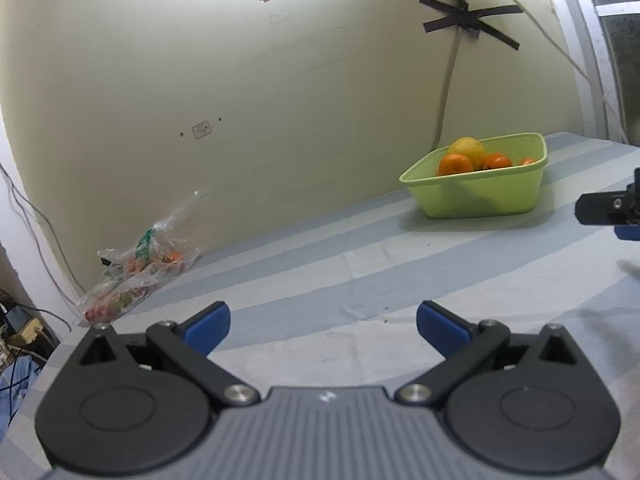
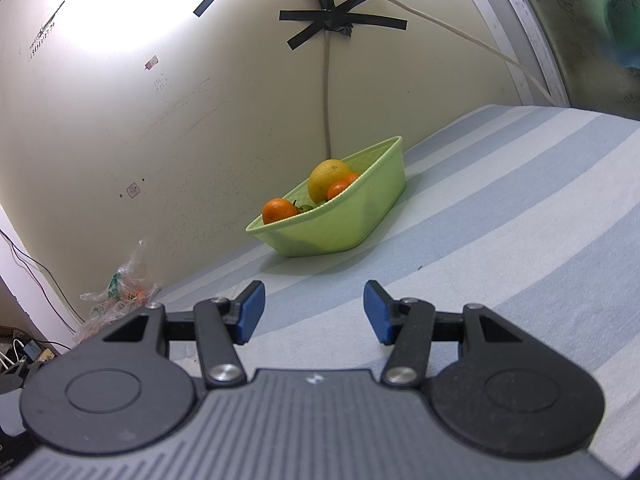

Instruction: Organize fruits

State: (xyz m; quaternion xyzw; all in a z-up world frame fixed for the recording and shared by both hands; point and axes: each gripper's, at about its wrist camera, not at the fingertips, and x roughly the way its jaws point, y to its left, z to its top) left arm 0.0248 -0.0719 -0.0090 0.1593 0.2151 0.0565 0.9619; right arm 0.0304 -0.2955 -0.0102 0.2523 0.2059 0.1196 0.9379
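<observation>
A light green basket (image 1: 480,196) (image 2: 352,220) stands by the wall on the striped cloth. It holds a big yellow fruit (image 1: 467,151) (image 2: 326,185) and a few oranges (image 1: 455,165) (image 2: 279,210). A clear plastic bag (image 1: 138,272) (image 2: 120,300) with more fruit lies at the left, against the wall. My left gripper (image 1: 323,326) hovers open over the cloth, nothing between its blue pads. My right gripper (image 2: 314,312) is open and empty too, well short of the basket; part of it shows at the right edge of the left wrist view (image 1: 610,208).
A blue-and-white striped cloth (image 2: 500,216) covers the surface up to the cream wall. A cable (image 2: 328,92) taped with black tape runs down the wall behind the basket. Wires and plugs (image 1: 20,328) sit beyond the left edge. A window frame (image 2: 516,28) rises at the right.
</observation>
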